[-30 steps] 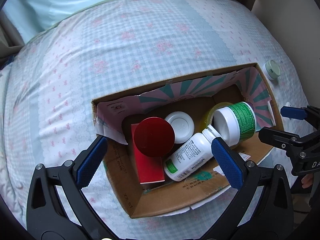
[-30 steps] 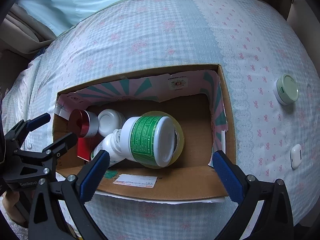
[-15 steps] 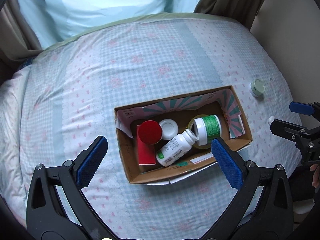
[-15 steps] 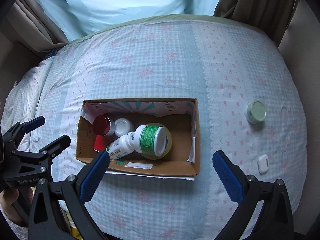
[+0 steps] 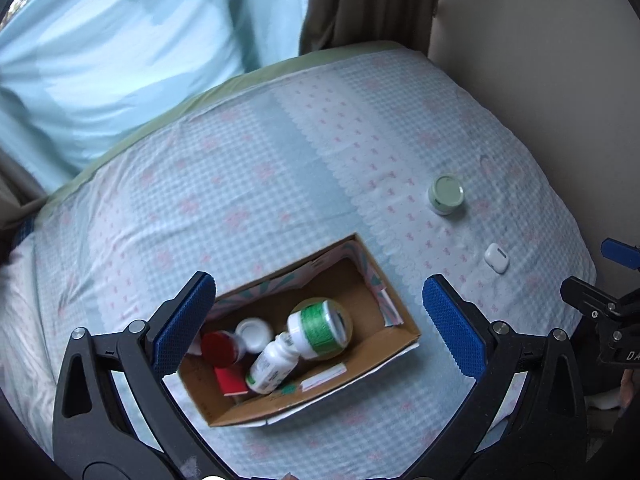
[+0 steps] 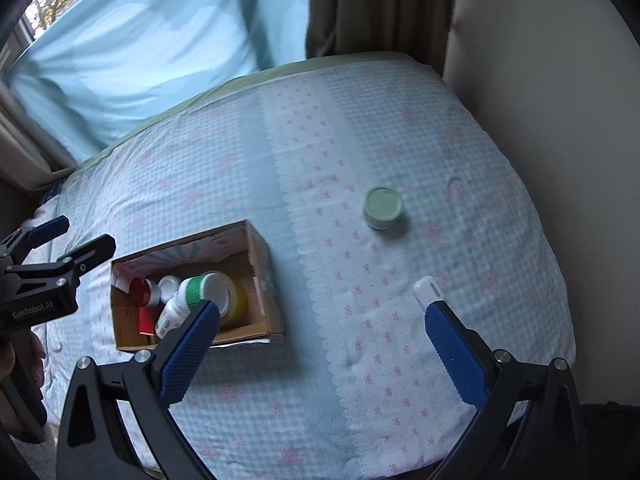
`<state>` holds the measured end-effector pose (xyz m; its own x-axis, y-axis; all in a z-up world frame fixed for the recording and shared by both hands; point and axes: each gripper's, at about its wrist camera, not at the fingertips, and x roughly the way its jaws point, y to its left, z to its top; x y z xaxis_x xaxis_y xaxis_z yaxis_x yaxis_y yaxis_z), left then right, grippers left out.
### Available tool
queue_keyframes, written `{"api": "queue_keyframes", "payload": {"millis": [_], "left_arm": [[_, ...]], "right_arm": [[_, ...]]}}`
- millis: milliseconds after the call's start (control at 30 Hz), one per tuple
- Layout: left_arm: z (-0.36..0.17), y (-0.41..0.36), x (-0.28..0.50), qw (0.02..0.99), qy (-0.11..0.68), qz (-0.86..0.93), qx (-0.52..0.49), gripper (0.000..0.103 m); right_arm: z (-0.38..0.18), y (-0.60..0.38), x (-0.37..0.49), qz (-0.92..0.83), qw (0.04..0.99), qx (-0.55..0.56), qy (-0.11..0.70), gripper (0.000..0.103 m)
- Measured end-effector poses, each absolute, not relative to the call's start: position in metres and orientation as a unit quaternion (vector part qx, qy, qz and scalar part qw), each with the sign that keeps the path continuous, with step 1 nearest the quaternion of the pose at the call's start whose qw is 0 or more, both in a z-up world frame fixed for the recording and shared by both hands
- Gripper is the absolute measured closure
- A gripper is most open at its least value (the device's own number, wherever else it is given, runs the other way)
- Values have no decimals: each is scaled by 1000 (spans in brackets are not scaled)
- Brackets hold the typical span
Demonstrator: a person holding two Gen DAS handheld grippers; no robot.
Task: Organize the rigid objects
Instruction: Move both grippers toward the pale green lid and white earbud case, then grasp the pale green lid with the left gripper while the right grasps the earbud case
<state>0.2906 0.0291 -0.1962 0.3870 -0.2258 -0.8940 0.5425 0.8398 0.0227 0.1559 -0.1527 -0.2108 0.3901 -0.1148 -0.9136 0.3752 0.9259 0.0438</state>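
An open cardboard box (image 5: 404, 334) (image 6: 264, 276) lies on the bed. It holds a green-labelled white jar (image 5: 318, 328) (image 6: 202, 286), a white bottle on its side (image 5: 272, 366), a red-capped container (image 5: 218, 350) (image 6: 140, 292), a white cap (image 5: 252, 328) and yellow tape. A pale green jar (image 5: 446, 194) (image 6: 383, 207) and a white earbud case (image 5: 497, 258) (image 6: 427, 288) lie on the bedspread to the right. My left gripper (image 5: 318, 328) is open, high above the box. My right gripper (image 6: 320, 328) is open, above the bed right of the box.
The checked bedspread (image 6: 320, 152) covers the bed. A pale blue curtain (image 5: 120, 48) and a brown curtain (image 5: 368, 0) hang behind it. A beige wall (image 6: 540, 60) stands close on the right, and the bed edge runs along the bottom.
Both grippers have risen and pulled back from the box, staying open. The right gripper has shifted right, towards the green jar and earbud case.
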Motion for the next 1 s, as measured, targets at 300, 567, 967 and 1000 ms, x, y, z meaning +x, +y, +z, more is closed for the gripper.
{"api": "queue_keyframes", "payload": {"millis": [300, 567, 967, 1000], "left_arm": [[-258, -118, 304, 757, 511, -335, 234, 0], [-353, -215, 312, 689, 520, -390, 320, 0], [-458, -257, 333, 681, 504, -401, 347, 12], [-462, -259, 334, 683, 502, -403, 345, 13]], "right_arm": [[-273, -231, 116, -251, 782, 220, 527, 1], [-353, -269, 109, -323, 729, 287, 532, 1], [-441, -265, 149, -421, 703, 346, 458, 7], [-446, -266, 153, -429, 703, 341, 453, 9]]}}
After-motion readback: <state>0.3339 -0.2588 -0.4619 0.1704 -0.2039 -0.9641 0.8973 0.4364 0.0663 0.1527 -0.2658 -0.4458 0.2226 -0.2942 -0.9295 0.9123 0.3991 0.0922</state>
